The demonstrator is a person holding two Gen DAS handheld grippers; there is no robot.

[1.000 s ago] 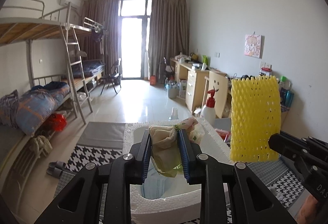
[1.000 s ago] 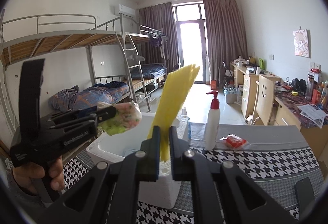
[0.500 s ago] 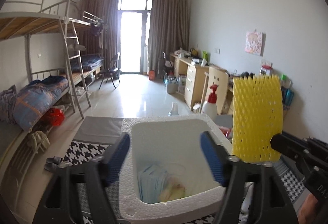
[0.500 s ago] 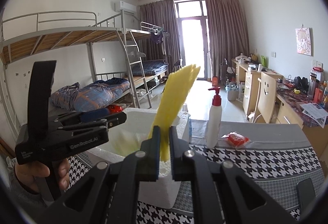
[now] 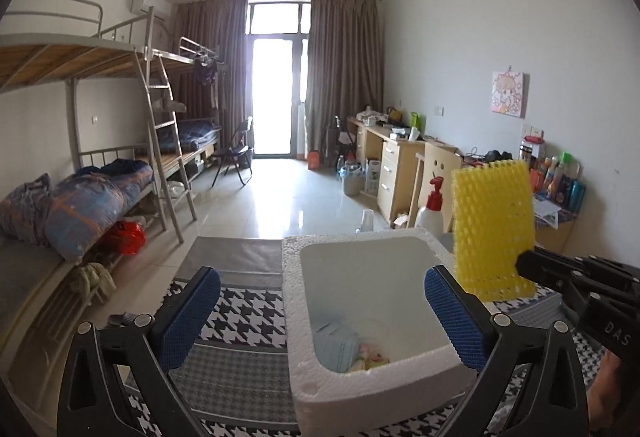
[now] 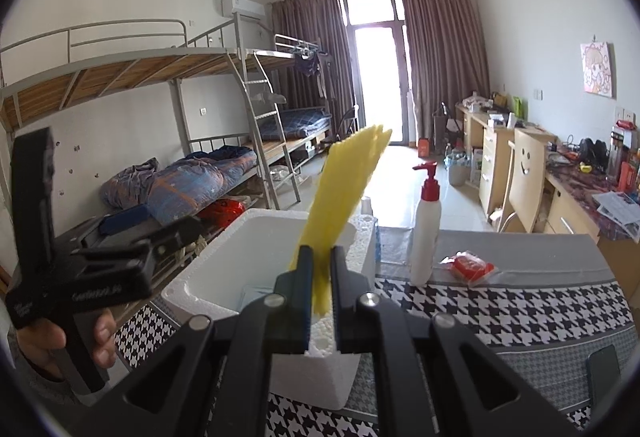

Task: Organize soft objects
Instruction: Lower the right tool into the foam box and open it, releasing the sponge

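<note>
your left gripper (image 5: 322, 307) has just been opening, its jaws spread wide with nothing between them, low in frame over the foam box (image 5: 372, 389). your right gripper (image 6: 320, 293) is clamped on the yellow foam net (image 5: 494, 229); lower it well inside the box before you release.

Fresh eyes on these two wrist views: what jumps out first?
The bright yellow foam net, pinched upright in the right gripper just beside the white foam box. Next, the left gripper hanging wide open over that box, its jaws having just been opening with nothing between them, and a crumpled soft bundle lying at the bottom beside a blue face mask.
</note>
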